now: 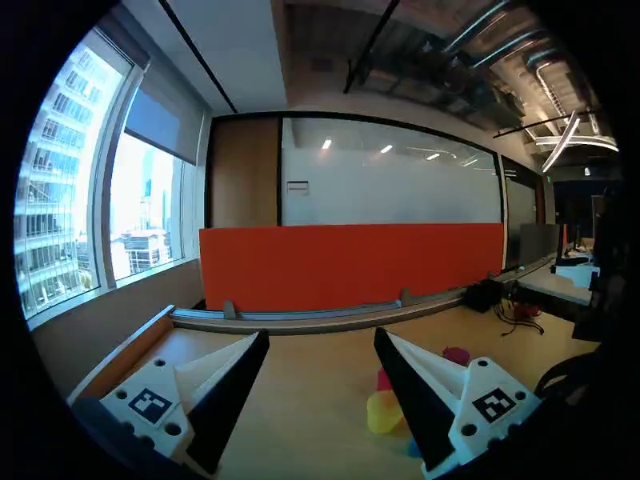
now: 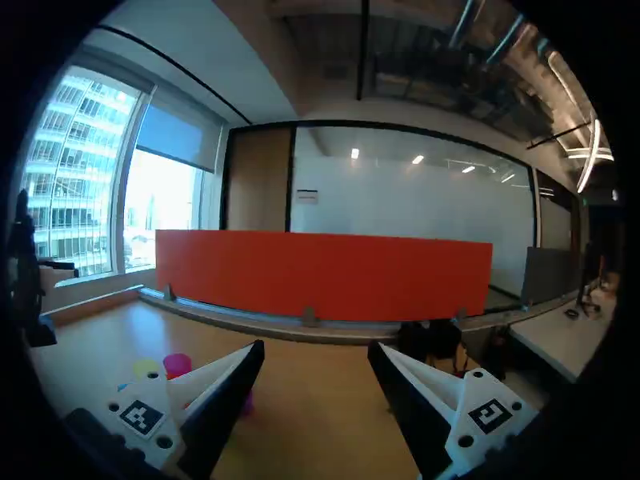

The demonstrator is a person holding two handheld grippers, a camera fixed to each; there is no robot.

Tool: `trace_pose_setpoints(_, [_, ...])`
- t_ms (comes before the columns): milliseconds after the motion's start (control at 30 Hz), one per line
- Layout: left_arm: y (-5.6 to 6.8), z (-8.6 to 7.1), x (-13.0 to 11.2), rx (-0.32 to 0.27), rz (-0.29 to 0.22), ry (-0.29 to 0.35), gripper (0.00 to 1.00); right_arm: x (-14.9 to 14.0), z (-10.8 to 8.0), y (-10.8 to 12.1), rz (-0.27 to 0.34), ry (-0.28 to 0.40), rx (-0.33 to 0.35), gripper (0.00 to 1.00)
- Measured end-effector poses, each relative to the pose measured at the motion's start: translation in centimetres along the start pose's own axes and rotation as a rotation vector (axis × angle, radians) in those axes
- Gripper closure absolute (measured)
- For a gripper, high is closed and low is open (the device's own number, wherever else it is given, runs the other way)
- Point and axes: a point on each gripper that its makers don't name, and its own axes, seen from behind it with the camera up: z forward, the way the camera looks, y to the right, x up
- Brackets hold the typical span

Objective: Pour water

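Observation:
My left gripper (image 1: pixel 320 342) is open above a wooden desk (image 1: pixel 320 384), with nothing between its fingers. Just behind its right finger stand small plastic cups: a yellow cup (image 1: pixel 383 412), a pink one (image 1: pixel 384 379), a magenta one (image 1: pixel 457 355) and a bit of blue (image 1: pixel 413 448). My right gripper (image 2: pixel 314 350) is also open and empty over the same desk (image 2: pixel 320 400). By its left finger I see a magenta cup (image 2: pixel 177 365) and a yellow cup (image 2: pixel 145 368), partly hidden by the finger.
An orange divider panel (image 1: pixel 352 264) runs along the desk's far edge, with a glass wall behind it. Windows (image 1: pixel 96 208) line the left side. Black cables and a box (image 1: pixel 500 300) lie at the far right; a black bag (image 2: pixel 432 340) stands behind the desk.

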Motion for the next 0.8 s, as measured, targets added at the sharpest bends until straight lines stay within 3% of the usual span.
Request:
trace_pose_setpoints(167, [0.1, 0.2, 2.9, -0.017, 0.001, 0.013, 0.03, 3.6, 0.0, -0.3, 0.002, 0.038, 0.018, 0.0])
trace_pose_setpoints(400, [0.4, 0.4, 6.3, -0.032, 0.008, 0.043, 0.02, 6.4, 0.0, -0.5, -0.026, 0.054, 0.03, 0.0])
trace_pose_setpoints(600, [1.3, 1.0, 6.7, -0.07, 0.0, 0.038, 0.02, 6.5, 0.2, -0.9, -0.019, 0.039, 0.056, 0.0])
trace_pose_setpoints(800, [2.8, 1.1, 6.7, -0.146, -0.006, 0.032, 0.03, 6.7, 0.3, -1.6, -0.032, 0.039, 0.11, 0.0])
